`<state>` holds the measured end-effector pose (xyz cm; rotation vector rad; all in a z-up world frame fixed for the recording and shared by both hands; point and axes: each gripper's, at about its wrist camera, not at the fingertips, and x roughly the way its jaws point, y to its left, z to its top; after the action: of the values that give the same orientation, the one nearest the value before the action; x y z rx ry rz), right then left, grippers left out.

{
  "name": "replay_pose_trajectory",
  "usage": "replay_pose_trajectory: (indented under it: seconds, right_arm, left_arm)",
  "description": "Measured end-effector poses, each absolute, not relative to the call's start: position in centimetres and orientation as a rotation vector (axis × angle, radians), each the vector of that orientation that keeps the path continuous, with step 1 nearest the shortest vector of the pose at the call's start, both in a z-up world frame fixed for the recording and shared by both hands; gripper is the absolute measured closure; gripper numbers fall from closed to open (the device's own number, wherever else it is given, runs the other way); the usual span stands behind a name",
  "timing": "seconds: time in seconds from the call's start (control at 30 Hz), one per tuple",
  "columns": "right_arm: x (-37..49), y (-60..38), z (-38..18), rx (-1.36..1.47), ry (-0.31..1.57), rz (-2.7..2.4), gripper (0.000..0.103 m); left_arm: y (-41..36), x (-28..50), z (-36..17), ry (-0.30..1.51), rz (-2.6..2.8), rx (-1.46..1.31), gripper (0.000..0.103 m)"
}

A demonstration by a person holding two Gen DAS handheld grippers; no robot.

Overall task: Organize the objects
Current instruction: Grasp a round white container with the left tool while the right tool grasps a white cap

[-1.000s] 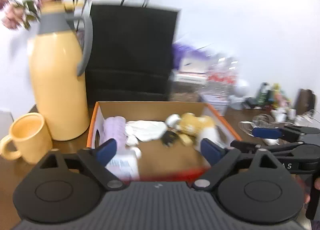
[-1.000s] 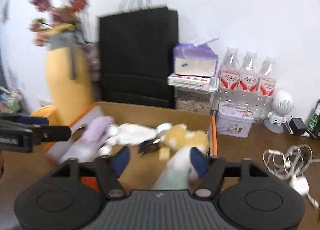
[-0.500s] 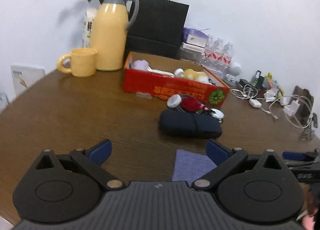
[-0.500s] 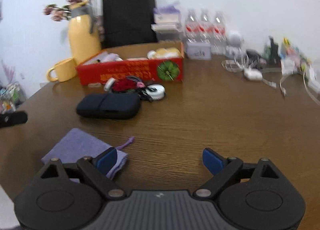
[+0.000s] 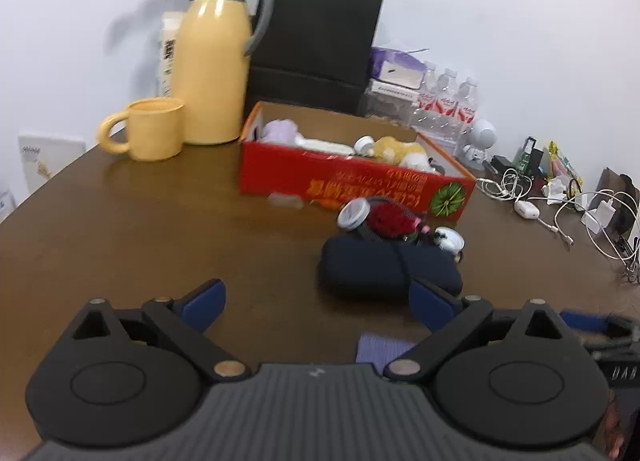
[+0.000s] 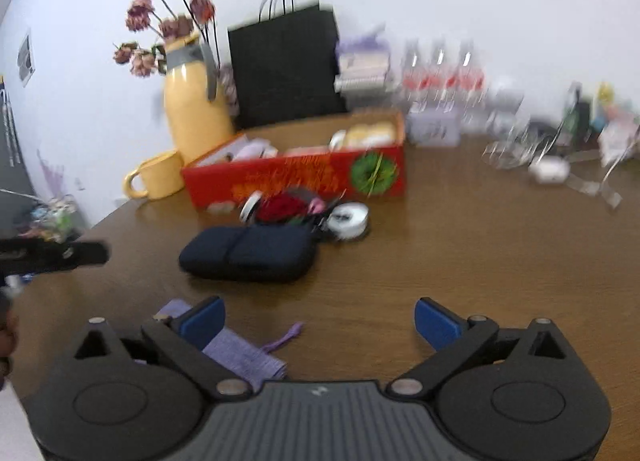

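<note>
A red cardboard box (image 5: 348,181) (image 6: 296,177) holding soft toys and small items stands mid-table. In front of it lie a dark navy pouch (image 5: 384,267) (image 6: 248,251), a red item (image 5: 388,219) (image 6: 282,205) and two round tins (image 5: 352,213) (image 6: 348,217). A folded purple cloth (image 5: 380,347) (image 6: 240,353) lies at the near edge. My left gripper (image 5: 316,301) is open and empty, just short of the pouch. My right gripper (image 6: 318,319) is open and empty, with its left finger over the cloth.
A yellow jug (image 5: 212,61) and yellow mug (image 5: 148,133) stand left of the box, a black paper bag (image 5: 312,45) behind it. Water bottles (image 5: 448,101), a white toy robot (image 5: 482,137) and tangled cables with chargers (image 5: 560,209) crowd the right side.
Both grippers pulled back from over the box to the near table edge, then came slightly forward toward the pouch. Both stayed open and empty.
</note>
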<state>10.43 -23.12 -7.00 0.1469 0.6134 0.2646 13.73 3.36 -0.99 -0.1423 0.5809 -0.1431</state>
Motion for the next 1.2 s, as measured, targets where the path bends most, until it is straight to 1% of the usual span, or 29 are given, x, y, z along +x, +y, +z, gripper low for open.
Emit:
replay_pose_trajectory:
  seconds: [0.07, 0.1, 0.17, 0.23, 0.27, 0.3, 0.33, 0.37, 0.43, 0.5, 0.53, 0.57, 0.6, 0.63, 0.67, 0.7, 0.73, 0.77, 0.8, 0.83, 0.97, 1.07, 1.13, 1.2]
  right_arm:
    - [11.4, -23.2, -7.7, 0.187, 0.663, 0.286, 0.001]
    - [12.0, -23.3, -7.9, 0.193, 0.678, 0.285, 0.001]
    - [12.4, -23.0, -7.8, 0.162, 0.626, 0.251, 0.001]
    - [13.2, -22.3, -7.2, 0.058, 0.544, 0.226, 0.004]
    - [14.0, -21.8, -7.0, -0.005, 0.523, 0.238, 0.005]
    - [15.3, -21.5, -7.0, -0.057, 0.52, 0.259, 0.012]
    - [16.6, -21.5, -6.9, -0.084, 0.528, 0.261, 0.022]
    - [18.2, -21.5, -6.8, -0.104, 0.54, 0.25, 0.025]
    - [21.0, -21.7, -6.9, -0.104, 0.552, 0.257, 0.036]
    - [23.5, -21.8, -7.0, -0.071, 0.582, 0.255, 0.045]
    - [24.6, -21.8, -7.1, -0.051, 0.589, 0.26, 0.047]
    - [25.5, -21.5, -7.2, -0.04, 0.591, 0.269, 0.047]
    - [26.2, -21.0, -7.3, -0.045, 0.59, 0.292, 0.047]
    - [26.6, -20.6, -7.6, -0.059, 0.587, 0.316, 0.051]
    - [27.1, -20.0, -7.8, -0.067, 0.589, 0.33, 0.053]
    - [27.9, -19.3, -8.3, -0.071, 0.602, 0.343, 0.058]
    - [28.5, -19.0, -8.7, -0.076, 0.619, 0.349, 0.064]
    - [28.8, -18.5, -9.1, -0.083, 0.623, 0.348, 0.067]
    - [29.0, -18.3, -9.3, -0.082, 0.623, 0.353, 0.075]
    - [29.0, -18.1, -9.3, -0.083, 0.621, 0.362, 0.078]
    - [28.9, -18.3, -9.4, -0.081, 0.633, 0.382, 0.08]
    - [28.7, -17.9, -9.2, -0.13, 0.643, 0.355, 0.083]
    - [28.2, -17.7, -9.3, -0.175, 0.64, 0.314, 0.084]
    - [27.7, -18.3, -9.1, -0.142, 0.653, 0.301, 0.084]
  left_arm:
    - [2.9, 15.2, -1.3, 0.577, -0.159, -0.135, 0.003]
    - [2.7, 16.1, -1.4, 0.58, -0.167, -0.133, 0.005]
    - [2.2, 18.2, -1.7, 0.588, -0.182, -0.115, 0.011]
    - [1.5, 20.7, -1.9, 0.597, -0.188, -0.083, 0.025]
    - [1.2, 22.1, -2.0, 0.602, -0.201, -0.072, 0.027]
    - [1.0, 23.4, -2.1, 0.602, -0.222, -0.074, 0.027]
    - [0.9, 24.7, -2.2, 0.604, -0.243, -0.083, 0.027]
    - [0.7, 26.2, -2.4, 0.613, -0.267, -0.097, 0.027]
    - [0.5, 28.6, -3.0, 0.644, -0.279, -0.12, 0.027]
    - [0.2, 30.7, -3.9, 0.682, -0.259, -0.121, 0.027]
    - [0.1, 31.4, -4.4, 0.697, -0.26, -0.12, 0.027]
    - [0.1, 32.1, -4.9, 0.717, -0.254, -0.129, 0.028]
    - [0.1, 32.6, -5.4, 0.735, -0.259, -0.141, 0.03]
    - [0.2, 33.0, -5.7, 0.747, -0.263, -0.153, 0.036]
    - [0.2, 33.3, -5.9, 0.758, -0.277, -0.168, 0.04]
    - [0.1, 33.4, -6.2, 0.758, -0.303, -0.173, 0.054]
    - [0.1, 33.5, -6.3, 0.75, -0.335, -0.175, 0.065]
    - [0.1, 33.4, -6.3, 0.745, -0.355, -0.185, 0.065]
    - [0.2, 33.4, -6.3, 0.747, -0.354, -0.192, 0.065]
    - [0.3, 33.3, -6.3, 0.747, -0.357, -0.198, 0.065]
    - [0.7, 32.6, -5.7, 0.727, -0.35, -0.209, 0.065]
    - [1.3, 31.2, -4.6, 0.647, -0.243, -0.148, 0.065]
    - [2.1, 30.8, -4.3, 0.641, -0.203, -0.146, 0.065]
    - [2.4, 30.3, -4.3, 0.646, -0.182, -0.133, 0.065]
